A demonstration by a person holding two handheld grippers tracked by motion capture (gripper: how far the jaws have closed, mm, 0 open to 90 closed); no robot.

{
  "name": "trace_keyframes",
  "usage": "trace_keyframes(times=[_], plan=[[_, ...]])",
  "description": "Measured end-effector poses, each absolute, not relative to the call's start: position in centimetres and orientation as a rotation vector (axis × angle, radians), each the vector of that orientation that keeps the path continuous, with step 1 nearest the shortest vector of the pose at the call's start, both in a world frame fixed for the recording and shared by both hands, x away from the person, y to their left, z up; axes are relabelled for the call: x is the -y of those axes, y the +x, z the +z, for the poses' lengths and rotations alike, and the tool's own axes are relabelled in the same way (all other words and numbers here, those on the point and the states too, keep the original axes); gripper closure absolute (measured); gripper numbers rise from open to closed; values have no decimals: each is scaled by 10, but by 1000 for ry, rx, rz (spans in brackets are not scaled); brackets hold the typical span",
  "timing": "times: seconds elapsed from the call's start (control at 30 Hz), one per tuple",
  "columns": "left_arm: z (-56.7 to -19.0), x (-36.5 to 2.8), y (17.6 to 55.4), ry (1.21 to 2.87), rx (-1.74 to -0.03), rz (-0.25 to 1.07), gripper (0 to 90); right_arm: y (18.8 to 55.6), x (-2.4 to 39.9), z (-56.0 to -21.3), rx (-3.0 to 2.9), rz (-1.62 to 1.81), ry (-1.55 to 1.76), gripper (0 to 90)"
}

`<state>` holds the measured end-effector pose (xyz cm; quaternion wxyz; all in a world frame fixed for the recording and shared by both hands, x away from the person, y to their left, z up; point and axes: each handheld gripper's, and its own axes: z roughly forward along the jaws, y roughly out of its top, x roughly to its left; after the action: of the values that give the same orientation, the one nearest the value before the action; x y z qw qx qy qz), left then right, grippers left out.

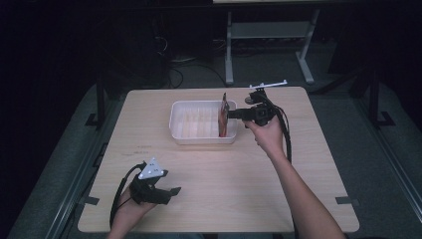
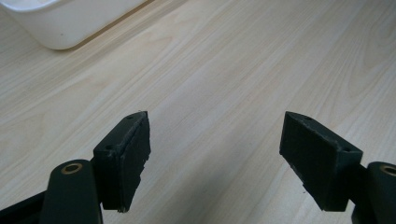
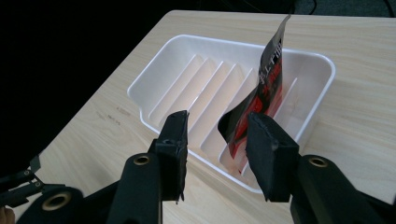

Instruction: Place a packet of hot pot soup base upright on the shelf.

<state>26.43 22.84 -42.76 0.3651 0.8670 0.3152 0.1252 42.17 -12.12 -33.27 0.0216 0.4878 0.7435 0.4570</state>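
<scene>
Item: red-and-black foil packet (image 3: 261,93), standing on edge inside the white ribbed tray (image 3: 154,79) at its right-hand end, leaning against the tray wall nearest the right gripper (image 3: 217,140). In the right gripper view its jaws stand apart, the packet's lower corner just beside the right-hand jaw and in front of it; neither pad visibly presses the foil, so the packet appears to rest on its own. In the high view the packet (image 1: 223,115) sits upright at the tray (image 1: 179,130) edge, right gripper (image 1: 230,114) level beside it. Left gripper (image 2: 215,149): jaws wide apart over bare wooden table (image 2: 224,60), nothing between them, parked near the front left corner (image 1: 175,190). Risks, judged: packet is thin and tall, so a brush from a withdrawing jaw could tip it flat or over the rim; a jaw catching the foil corner could drag it out; a knock on the light tray could slide it, unsteadied by the idle left gripper
</scene>
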Motion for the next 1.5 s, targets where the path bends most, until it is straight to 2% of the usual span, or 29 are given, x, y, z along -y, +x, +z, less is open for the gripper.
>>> trace_keyframes(times=[0.93,1.5], plan=[[-428,-229,264,2227,-811,327,243,397,135,-349,-2378,1408,1482,551],[-428,-227,264,2238,-803,329,243,373,167,-369,-2395,1377,1499,504]])
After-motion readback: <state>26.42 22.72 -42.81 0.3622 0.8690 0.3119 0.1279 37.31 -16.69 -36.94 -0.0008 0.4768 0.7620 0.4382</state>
